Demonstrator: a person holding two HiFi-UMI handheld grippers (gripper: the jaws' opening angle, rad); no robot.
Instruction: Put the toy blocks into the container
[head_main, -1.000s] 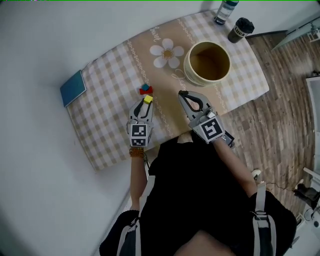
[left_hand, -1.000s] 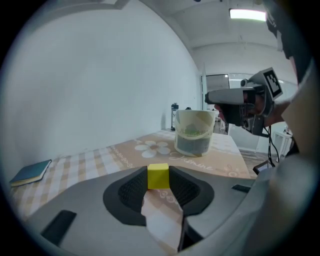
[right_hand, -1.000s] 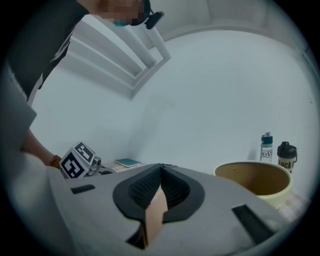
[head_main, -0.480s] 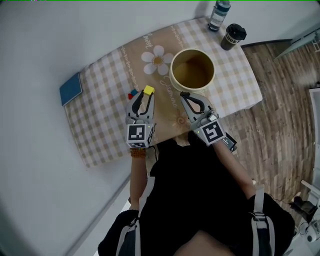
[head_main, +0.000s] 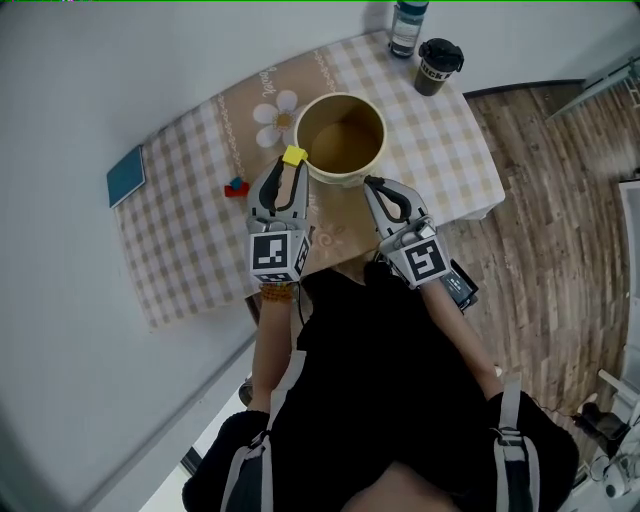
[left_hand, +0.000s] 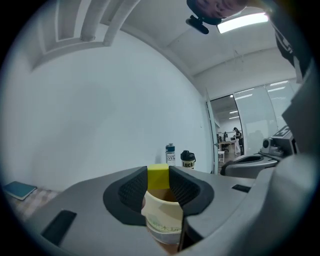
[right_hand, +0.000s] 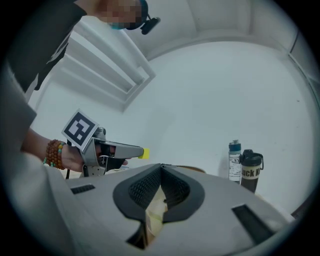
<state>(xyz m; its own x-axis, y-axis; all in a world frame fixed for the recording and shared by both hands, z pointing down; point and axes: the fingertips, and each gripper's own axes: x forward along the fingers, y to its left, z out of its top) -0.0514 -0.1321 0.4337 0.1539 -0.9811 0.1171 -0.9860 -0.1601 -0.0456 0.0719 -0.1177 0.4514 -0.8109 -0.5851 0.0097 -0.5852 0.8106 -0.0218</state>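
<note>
My left gripper (head_main: 292, 168) is shut on a yellow block (head_main: 293, 155) and holds it in the air at the left rim of the cream container (head_main: 345, 178). In the left gripper view the yellow block (left_hand: 158, 176) is pinched between the pads, with the container (left_hand: 164, 222) just beyond and below. My right gripper (head_main: 374, 186) hovers at the container's near right side with its jaws together and nothing in them. A red and a blue block (head_main: 237, 186) lie on the checked cloth, left of the left gripper. The right gripper view shows the left gripper (right_hand: 136, 151) carrying the yellow block (right_hand: 144, 153).
A blue book (head_main: 125, 175) lies at the table's left end. A bottle (head_main: 407, 25) and a black cup (head_main: 435, 65) stand at the far right corner of the table (head_main: 190, 260). Wooden floor lies to the right, a white wall behind.
The left gripper has lifted the yellow block away from the red and blue blocks and carried it right to the container's rim. The right gripper has moved closer to the container.
</note>
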